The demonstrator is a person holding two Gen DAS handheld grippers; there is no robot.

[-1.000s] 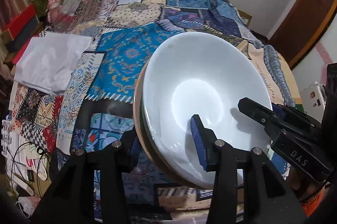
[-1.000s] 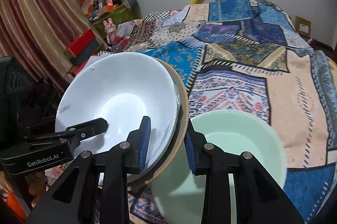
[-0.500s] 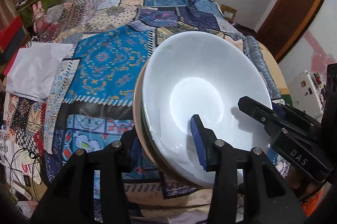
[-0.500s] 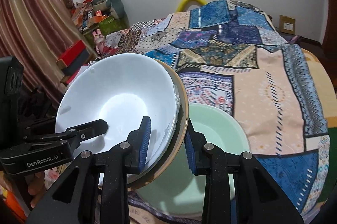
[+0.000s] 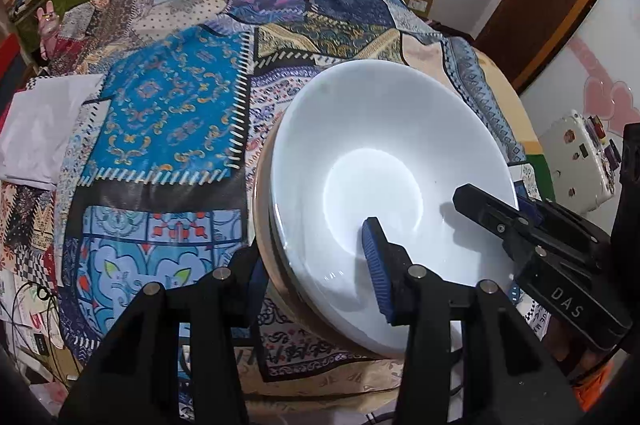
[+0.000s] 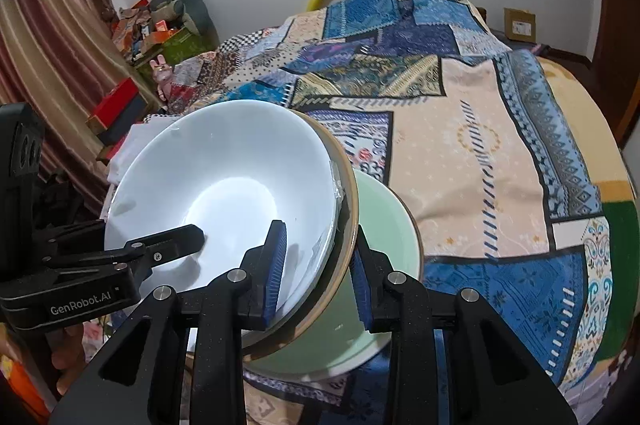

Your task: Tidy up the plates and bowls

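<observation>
White bowl (image 5: 384, 177) stack's opposite rims sit pinched between both grippers' jaws.

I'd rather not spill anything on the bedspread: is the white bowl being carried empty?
Empty. The white bowl shows a bare, glossy inside in both wrist views, with only jaw tips reaching in.

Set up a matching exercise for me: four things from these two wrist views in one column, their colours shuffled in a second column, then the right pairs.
Things:
1. top bowl
2. lower bowl
3. dish rim under the top bowl
4. gripper pads

Colours:
A. blue
B. pale green
C. white
D. tan

Pairs: 1-C, 2-B, 3-D, 4-A
</observation>
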